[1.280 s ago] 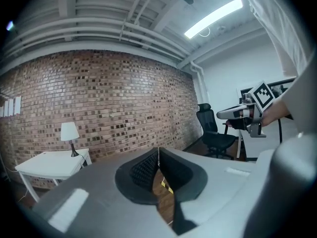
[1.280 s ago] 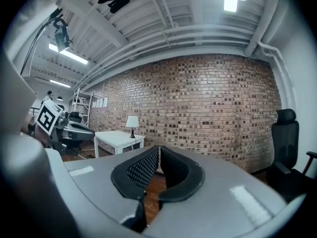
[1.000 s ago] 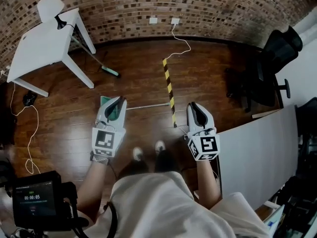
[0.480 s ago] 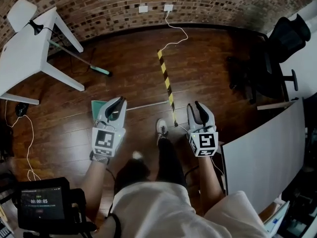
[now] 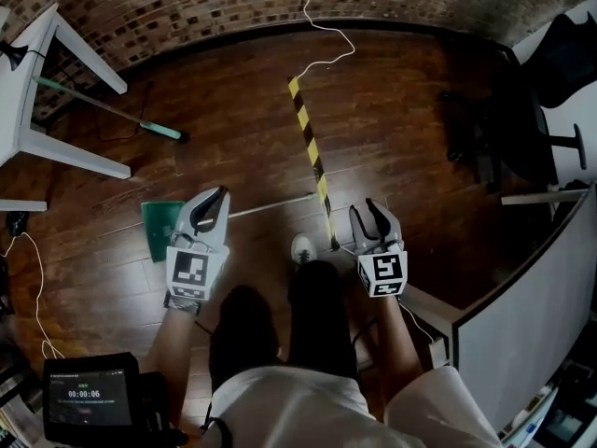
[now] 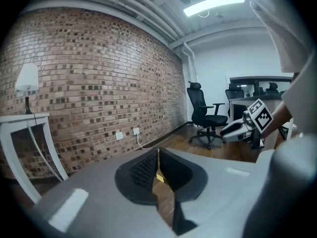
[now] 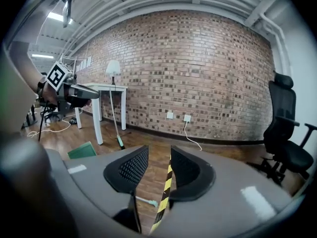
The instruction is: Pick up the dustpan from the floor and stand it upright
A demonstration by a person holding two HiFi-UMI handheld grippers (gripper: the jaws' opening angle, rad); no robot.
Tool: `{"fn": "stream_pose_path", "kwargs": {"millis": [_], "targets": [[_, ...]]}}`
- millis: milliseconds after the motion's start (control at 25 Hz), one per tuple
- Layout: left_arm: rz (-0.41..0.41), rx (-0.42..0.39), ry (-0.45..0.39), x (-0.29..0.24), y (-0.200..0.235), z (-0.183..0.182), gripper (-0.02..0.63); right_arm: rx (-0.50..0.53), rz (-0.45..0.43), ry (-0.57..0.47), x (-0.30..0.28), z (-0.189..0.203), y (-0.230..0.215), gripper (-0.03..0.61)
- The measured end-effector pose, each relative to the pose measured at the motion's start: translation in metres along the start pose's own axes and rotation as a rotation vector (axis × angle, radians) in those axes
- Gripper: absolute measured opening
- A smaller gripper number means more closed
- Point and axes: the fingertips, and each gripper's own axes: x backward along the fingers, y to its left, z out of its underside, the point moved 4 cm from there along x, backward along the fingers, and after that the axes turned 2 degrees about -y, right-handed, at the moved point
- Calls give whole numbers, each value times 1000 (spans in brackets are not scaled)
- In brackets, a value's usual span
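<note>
The green dustpan (image 5: 159, 227) lies flat on the wooden floor, and its long thin handle (image 5: 270, 203) runs right toward the striped tape. My left gripper (image 5: 213, 202) hovers just right of the pan over the handle's base, with its pads together and nothing between them. My right gripper (image 5: 368, 215) hangs right of the tape; its jaws are opening and the gap is empty. The right gripper view shows the dustpan (image 7: 81, 150) at lower left and the handle's tip (image 7: 145, 202) below the jaws.
A yellow-black tape strip (image 5: 312, 152) crosses the floor. A broom (image 5: 112, 115) leans at the white table (image 5: 42, 147). An office chair (image 5: 550, 101) and a white panel (image 5: 522, 315) stand right. A cable (image 5: 326, 49) runs from the wall socket. My shoe (image 5: 302, 247) is between the grippers.
Both grippers have sunk toward the floor as the person bent down and stepped forward. The right gripper's jaws have spread apart. The dustpan has not moved.
</note>
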Motion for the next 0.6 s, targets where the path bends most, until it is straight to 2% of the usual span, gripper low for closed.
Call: {"fn": "stream_pose_path", "kwargs": {"millis": [200,360,600], "targets": [[-49,-29,1,-43,11,96,2,39,-64,37,-69,110,11,195],[-77,-36,20,-68,14,174,2,85,-96,71,-110,203,19,204],[-92,-44,37,-97,2,266,2,119,-89,130,-163,325,22,207]]}}
